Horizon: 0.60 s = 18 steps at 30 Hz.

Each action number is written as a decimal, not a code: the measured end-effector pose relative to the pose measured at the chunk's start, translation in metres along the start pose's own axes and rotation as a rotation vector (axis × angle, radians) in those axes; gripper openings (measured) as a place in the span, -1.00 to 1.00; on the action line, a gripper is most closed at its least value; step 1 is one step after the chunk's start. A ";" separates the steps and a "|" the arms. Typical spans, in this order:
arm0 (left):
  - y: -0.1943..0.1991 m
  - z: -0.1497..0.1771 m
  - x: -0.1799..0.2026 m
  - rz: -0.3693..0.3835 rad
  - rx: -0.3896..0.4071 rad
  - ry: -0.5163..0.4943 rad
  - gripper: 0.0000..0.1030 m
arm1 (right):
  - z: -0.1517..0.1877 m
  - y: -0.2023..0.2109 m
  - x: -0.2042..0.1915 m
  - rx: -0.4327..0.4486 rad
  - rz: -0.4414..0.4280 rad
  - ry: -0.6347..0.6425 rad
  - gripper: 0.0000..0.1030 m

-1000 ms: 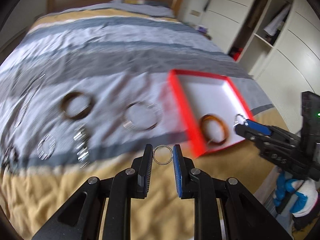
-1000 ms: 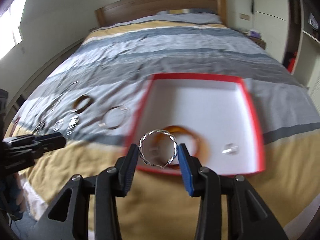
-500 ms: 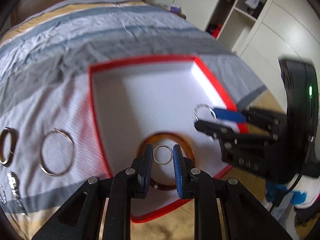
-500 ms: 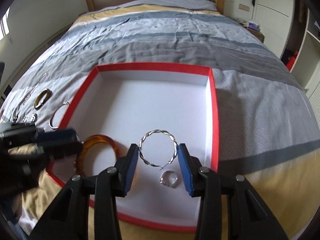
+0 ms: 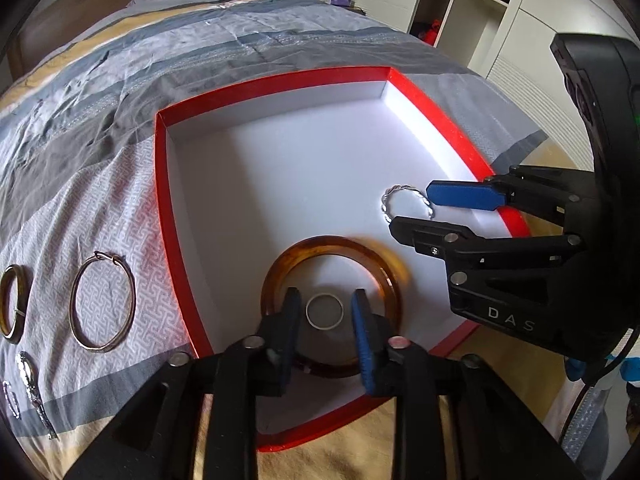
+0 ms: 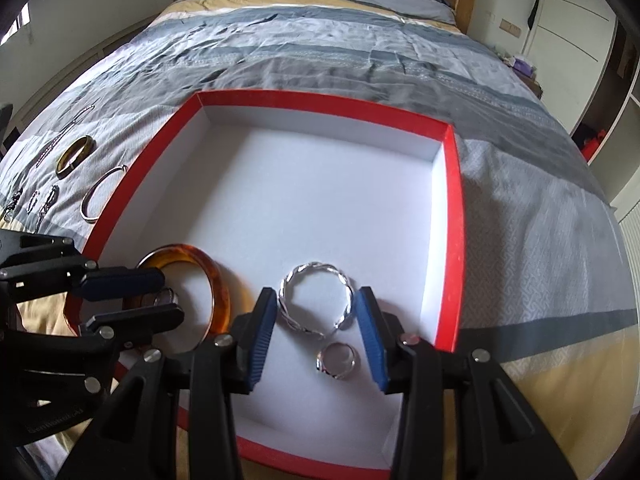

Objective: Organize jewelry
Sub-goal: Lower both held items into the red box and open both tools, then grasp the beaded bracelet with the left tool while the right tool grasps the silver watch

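A red box with a white floor (image 5: 280,184) (image 6: 320,200) lies on the bed. In it lies an amber bangle (image 5: 384,276) (image 6: 218,280). My left gripper (image 5: 325,314) is open low over the box, and a small silver ring (image 5: 325,312) lies inside the bangle between its fingers, clear of both pads. My right gripper (image 6: 318,320) is open around a twisted silver bangle (image 6: 316,300) (image 5: 406,202) that rests on the box floor. Another silver ring (image 6: 337,360) lies just in front of it.
Left of the box on the striped bedspread lie a thin gold hoop (image 5: 102,300) (image 6: 100,192), a brown bangle (image 5: 14,304) (image 6: 74,156) and several small silver pieces (image 5: 28,384). White wardrobes and shelves (image 5: 500,8) stand to the right of the bed.
Both grippers have come down into the box and opened. The small ring has left the left pads and lies inside the amber bangle; the twisted bangle lies loose on the floor.
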<state>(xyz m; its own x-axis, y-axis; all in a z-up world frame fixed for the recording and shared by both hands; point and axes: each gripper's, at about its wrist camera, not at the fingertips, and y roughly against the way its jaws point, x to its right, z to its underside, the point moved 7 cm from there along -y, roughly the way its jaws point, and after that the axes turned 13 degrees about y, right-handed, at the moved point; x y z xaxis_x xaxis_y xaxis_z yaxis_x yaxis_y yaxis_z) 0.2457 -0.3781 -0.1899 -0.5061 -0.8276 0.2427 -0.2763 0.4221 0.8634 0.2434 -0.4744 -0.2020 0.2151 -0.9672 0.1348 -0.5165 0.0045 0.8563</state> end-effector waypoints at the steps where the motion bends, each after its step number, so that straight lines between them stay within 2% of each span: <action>1: 0.002 0.000 0.000 0.001 0.003 0.003 -0.17 | 0.001 0.001 0.001 -0.004 0.001 -0.002 -0.23; 3: 0.008 -0.001 -0.001 0.011 0.012 0.014 -0.03 | 0.002 0.007 0.003 -0.008 0.009 -0.012 -0.23; 8: 0.041 -0.002 -0.003 0.013 0.058 0.031 0.06 | 0.004 0.036 0.009 0.018 0.044 -0.024 -0.23; 10: 0.060 -0.001 -0.005 0.014 0.086 0.048 0.16 | 0.004 0.052 0.012 0.033 0.059 -0.037 -0.23; 14: 0.096 0.012 -0.014 0.012 0.123 0.067 0.18 | 0.004 0.090 0.009 0.080 0.077 -0.083 -0.23; 18: 0.138 0.039 -0.037 -0.036 0.130 0.066 0.19 | -0.002 0.126 -0.015 0.148 0.062 -0.107 -0.23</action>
<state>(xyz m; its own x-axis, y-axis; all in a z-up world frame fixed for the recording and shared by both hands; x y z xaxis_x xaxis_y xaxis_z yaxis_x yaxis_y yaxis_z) 0.1939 -0.2744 -0.0969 -0.4401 -0.8639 0.2449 -0.3993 0.4326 0.8083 0.1774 -0.4591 -0.0951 0.0937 -0.9878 0.1248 -0.6443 0.0354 0.7640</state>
